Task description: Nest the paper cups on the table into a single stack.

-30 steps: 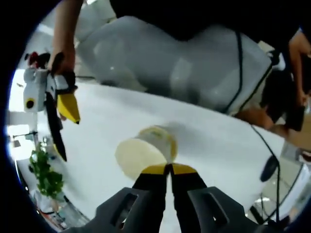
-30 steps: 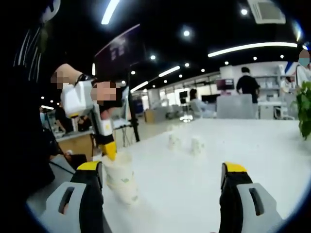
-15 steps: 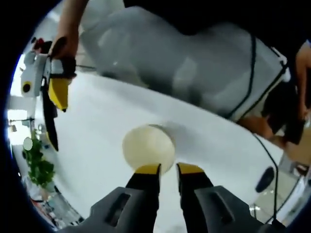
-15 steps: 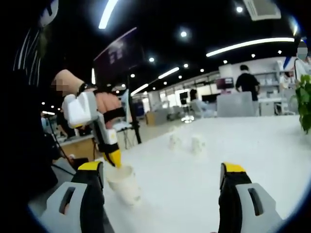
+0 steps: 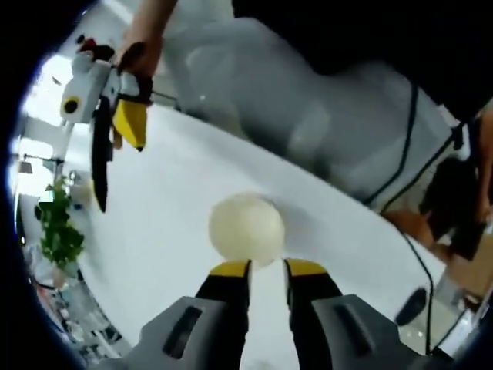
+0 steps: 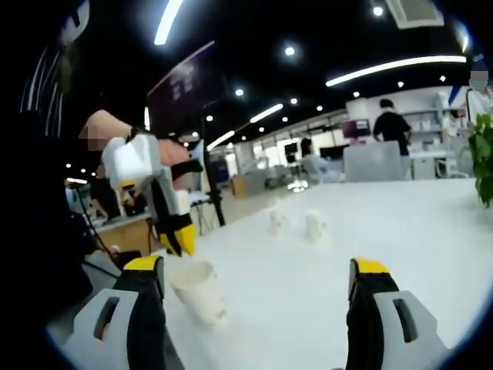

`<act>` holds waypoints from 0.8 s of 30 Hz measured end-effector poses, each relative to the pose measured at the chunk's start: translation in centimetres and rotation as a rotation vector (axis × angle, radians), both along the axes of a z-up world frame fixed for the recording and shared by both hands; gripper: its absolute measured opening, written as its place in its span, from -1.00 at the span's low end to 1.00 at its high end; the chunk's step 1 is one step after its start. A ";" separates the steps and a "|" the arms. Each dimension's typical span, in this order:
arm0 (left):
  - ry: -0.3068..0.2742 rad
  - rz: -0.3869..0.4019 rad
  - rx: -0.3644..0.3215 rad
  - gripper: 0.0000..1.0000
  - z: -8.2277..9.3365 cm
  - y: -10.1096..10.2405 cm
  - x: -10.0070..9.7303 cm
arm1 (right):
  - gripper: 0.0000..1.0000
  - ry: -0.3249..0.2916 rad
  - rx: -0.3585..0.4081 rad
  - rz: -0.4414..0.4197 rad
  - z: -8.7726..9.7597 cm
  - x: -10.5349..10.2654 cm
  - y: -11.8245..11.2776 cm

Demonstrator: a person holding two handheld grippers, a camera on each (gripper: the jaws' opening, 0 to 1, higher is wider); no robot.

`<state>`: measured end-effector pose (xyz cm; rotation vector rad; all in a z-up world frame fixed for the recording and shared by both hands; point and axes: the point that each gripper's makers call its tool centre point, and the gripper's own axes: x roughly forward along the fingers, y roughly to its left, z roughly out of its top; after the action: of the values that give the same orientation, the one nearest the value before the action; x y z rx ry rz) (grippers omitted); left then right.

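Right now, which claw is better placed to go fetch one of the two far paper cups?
Probably the right claw: it is open and faces the two small white paper cups farther along the white table. The left claw hangs just above the near white paper cup, jaws slightly apart.

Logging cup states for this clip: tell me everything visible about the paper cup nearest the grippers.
The nearest paper cup is cream-white with faint greenish print, apparently paper. It stands upright on the white table, mouth up; the left gripper view looks down into its round opening. Whether another cup is nested inside cannot be told. The left gripper hangs just above its rim, jaws slightly apart, not touching it. Nothing else touches it.
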<state>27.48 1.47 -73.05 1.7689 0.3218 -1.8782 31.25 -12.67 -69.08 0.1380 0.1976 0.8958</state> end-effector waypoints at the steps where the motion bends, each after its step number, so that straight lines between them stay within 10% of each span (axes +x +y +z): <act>1: 0.004 0.014 -0.009 -0.70 0.2 0.1 0.1 | 0.96 -0.001 0.001 0.000 0.1 0.1 0.0; 24: 0.253 0.832 -0.716 -0.62 7.3 -0.2 4.6 | 0.96 0.020 -0.007 -0.010 0.5 0.1 0.6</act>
<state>32.07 1.23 -65.76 0.7390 0.3454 -1.3368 31.32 -12.09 -68.62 0.1413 0.2185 0.8838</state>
